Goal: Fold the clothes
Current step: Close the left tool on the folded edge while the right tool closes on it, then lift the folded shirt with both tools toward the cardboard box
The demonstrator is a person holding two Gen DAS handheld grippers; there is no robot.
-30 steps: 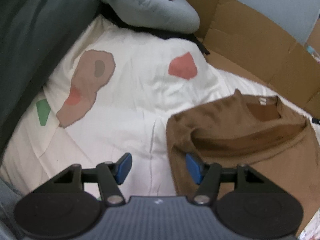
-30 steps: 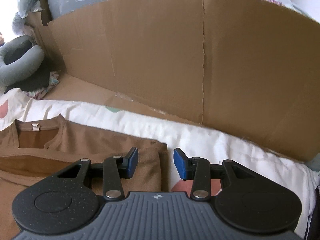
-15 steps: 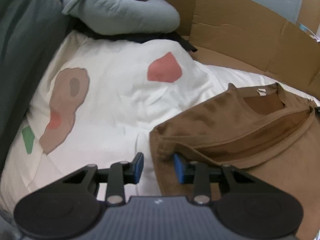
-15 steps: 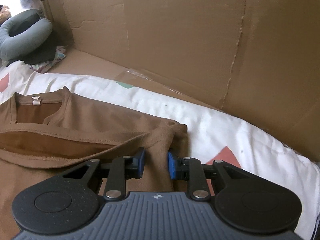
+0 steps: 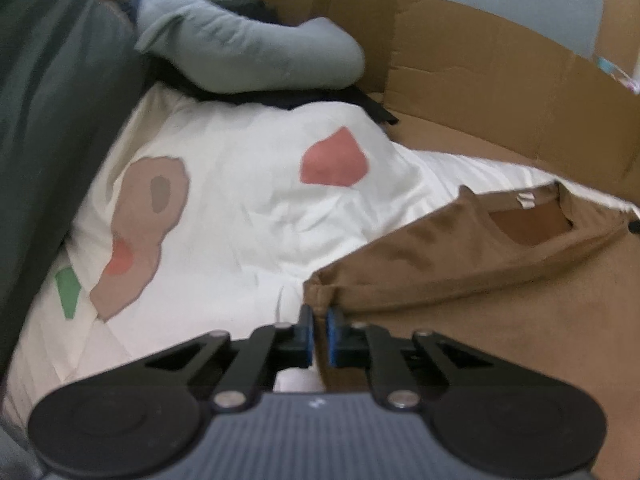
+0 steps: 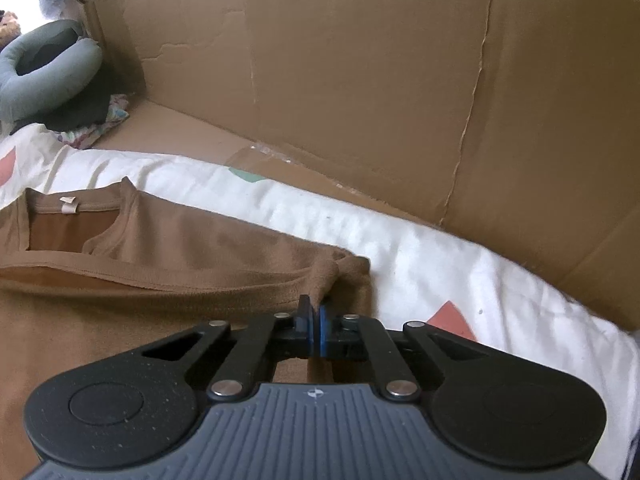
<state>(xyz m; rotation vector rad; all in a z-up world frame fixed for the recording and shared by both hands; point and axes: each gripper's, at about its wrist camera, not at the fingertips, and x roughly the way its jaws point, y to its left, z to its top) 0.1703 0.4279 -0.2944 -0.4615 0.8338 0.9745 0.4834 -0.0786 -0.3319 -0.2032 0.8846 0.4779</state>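
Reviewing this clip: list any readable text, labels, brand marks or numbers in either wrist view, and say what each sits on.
No readable words or numbers in either view.
Neck tag inside the brown shirt collar: too small to tell whether it carries print.
Left gripper body: a small pale emblem, blurred, no letters.
Right gripper body: a small star-like emblem, no letters.
Cardboard: no print visible.

Soft daylight enters from the upper left in both views, blowing out to white glare at that corner. The left wrist view is smeared with blur, worst on the grey pillow [image 5: 248, 52] and cardboard [image 5: 500, 92]; the right wrist view is sharper. Fisheye bending curves the edges, with black corners.
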